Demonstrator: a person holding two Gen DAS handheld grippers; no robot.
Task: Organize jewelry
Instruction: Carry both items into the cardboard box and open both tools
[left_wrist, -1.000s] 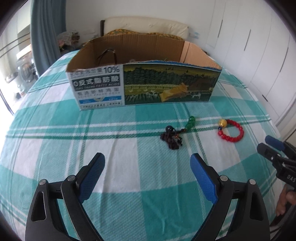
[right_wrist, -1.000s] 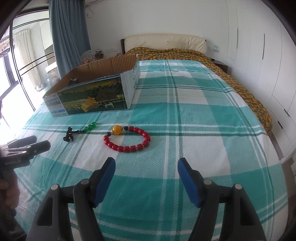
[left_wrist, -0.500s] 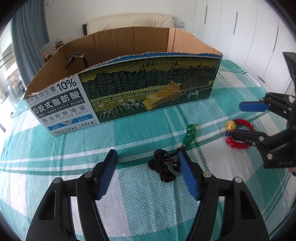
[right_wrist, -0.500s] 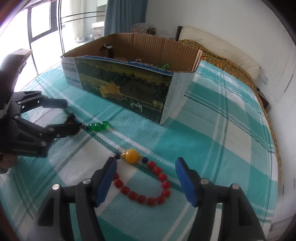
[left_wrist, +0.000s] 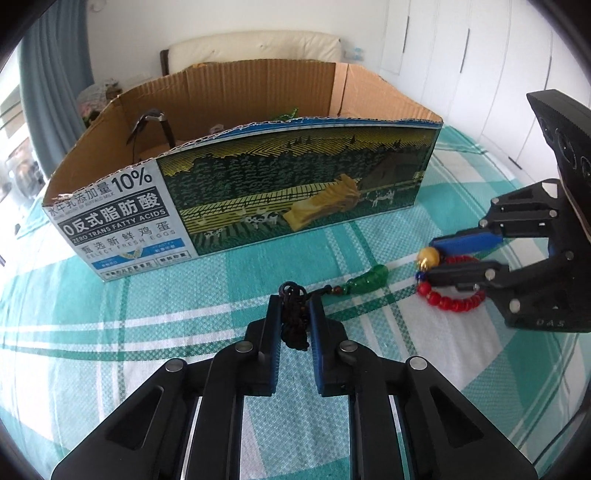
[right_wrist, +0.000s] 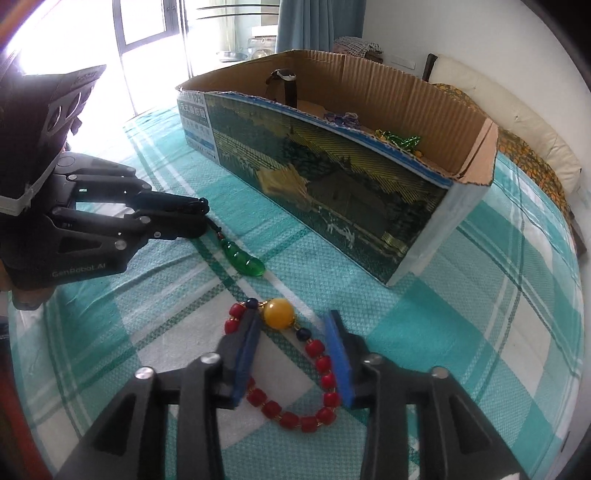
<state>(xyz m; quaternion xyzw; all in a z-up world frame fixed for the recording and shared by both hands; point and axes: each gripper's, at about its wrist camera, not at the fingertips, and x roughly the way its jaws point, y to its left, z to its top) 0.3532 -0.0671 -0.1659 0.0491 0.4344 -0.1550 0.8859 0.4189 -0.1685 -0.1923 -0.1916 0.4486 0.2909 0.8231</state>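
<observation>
A green pendant (left_wrist: 367, 282) (right_wrist: 245, 260) lies on the teal checked bed cover, and its bunched dark cord (left_wrist: 293, 321) fills the gap between my left gripper's (left_wrist: 294, 301) (right_wrist: 203, 218) closing jaws, which press on it. To the right lies a red bead bracelet (left_wrist: 454, 302) (right_wrist: 295, 419) with a yellow bead (right_wrist: 279, 314). My right gripper (right_wrist: 294, 321) (left_wrist: 432, 260) is down over it with its jaws closing. Its left finger lies on top of one strand and the other strand runs just inside the right pad, with a gap left between the pads.
A long open cardboard egg box (left_wrist: 258, 177) (right_wrist: 332, 177) stands just behind the jewelry. It holds a wristwatch (left_wrist: 151, 122) (right_wrist: 284, 79) and green beads (right_wrist: 399, 140). White wardrobe doors (left_wrist: 480, 74) line the right; a bright window (right_wrist: 147, 22) is at the left.
Both grippers came forward and down onto the cover beside the box. The left jaws narrowed onto the pendant cord. The right gripper rolled and its jaws narrowed around the bracelet.
</observation>
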